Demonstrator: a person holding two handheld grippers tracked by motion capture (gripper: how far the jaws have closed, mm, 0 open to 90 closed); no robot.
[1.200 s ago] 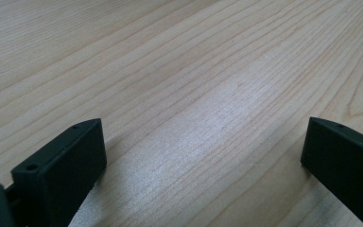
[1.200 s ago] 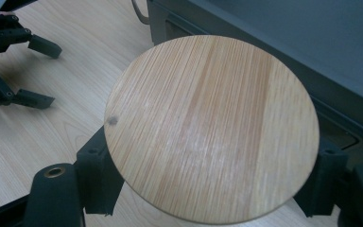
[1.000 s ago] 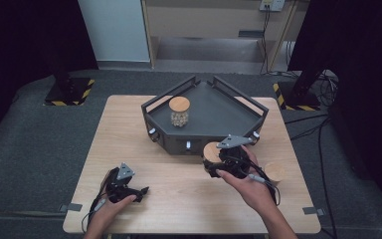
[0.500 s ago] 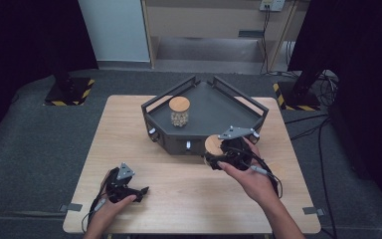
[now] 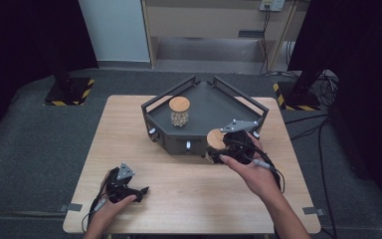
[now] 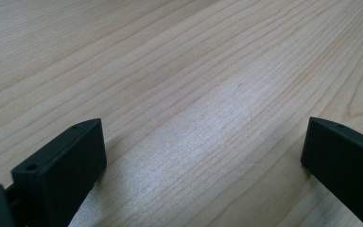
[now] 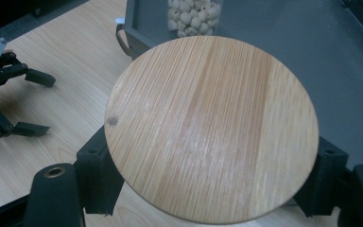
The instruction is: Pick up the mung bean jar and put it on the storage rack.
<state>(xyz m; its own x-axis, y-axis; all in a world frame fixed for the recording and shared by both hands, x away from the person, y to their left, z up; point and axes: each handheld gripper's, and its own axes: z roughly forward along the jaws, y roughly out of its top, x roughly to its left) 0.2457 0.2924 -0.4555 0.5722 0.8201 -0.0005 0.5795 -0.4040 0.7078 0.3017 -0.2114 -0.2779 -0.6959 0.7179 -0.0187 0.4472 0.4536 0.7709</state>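
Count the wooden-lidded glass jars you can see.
2: one wooden-lidded glass jar of pale beads inside the dark grey tray; a second jar in the right gripper at the tray's front edge.

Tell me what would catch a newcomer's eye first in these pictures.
First, the right hand-held gripper at the front edge of the dark grey tray, its jaws shut on a jar with a round wooden lid. Next, a second jar of pale beads standing inside the tray toward its left. The left hand-held gripper rests open on the wooden table near the front left.
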